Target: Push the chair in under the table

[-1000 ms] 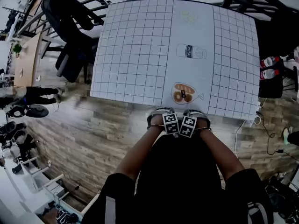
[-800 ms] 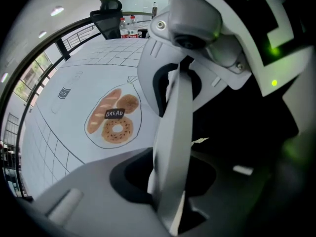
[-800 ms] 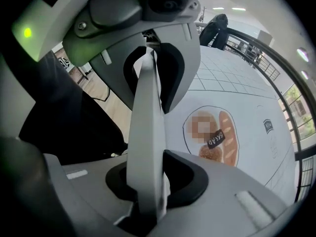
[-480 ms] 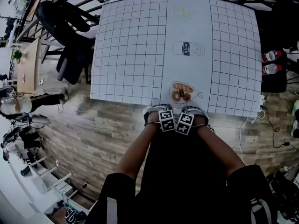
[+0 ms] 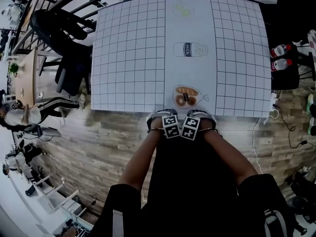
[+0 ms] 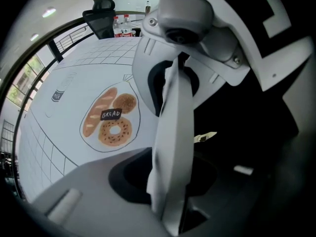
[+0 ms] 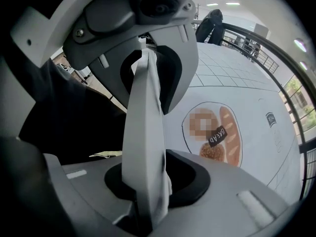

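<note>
Below the table's near edge, chair (image 5: 190, 162): a black mass between our forearms, at 6 o'clock of the table; its far edge meets the table's rim. We cannot tell how much of it lies under the top.
Left gripper (image 5: 165, 120): points steeply down at the chair's far edge, just beside its twin. Its jaws stand part-way apart and have just been opening. We see nothing clamped between them, and the chair's dark bulk sits at 3 o'clock in the left gripper view.
Right gripper (image 5: 198, 120): same pose, marker cubes nearly touching. Its jaws are also part-way apart and have just been opening, with nothing pressed between the pads. The chair shows dark at 9 o'clock in the right gripper view.
Table (image 5: 133, 58): white top ruled in a black grid, with a plain strip down the middle.
Bread drawing (image 5: 186, 97): on that strip, at 12 o'clock just beyond the grippers.
Milk drawing (image 5: 189, 49): farther along the strip.
Office chair (image 5: 64, 38): black, at 10 o'clock off the table's corner.
Bottles (image 5: 281, 57): two, red-capped, at 3 o'clock beside the table.
Floor (image 5: 108, 142): wood planks.
</note>
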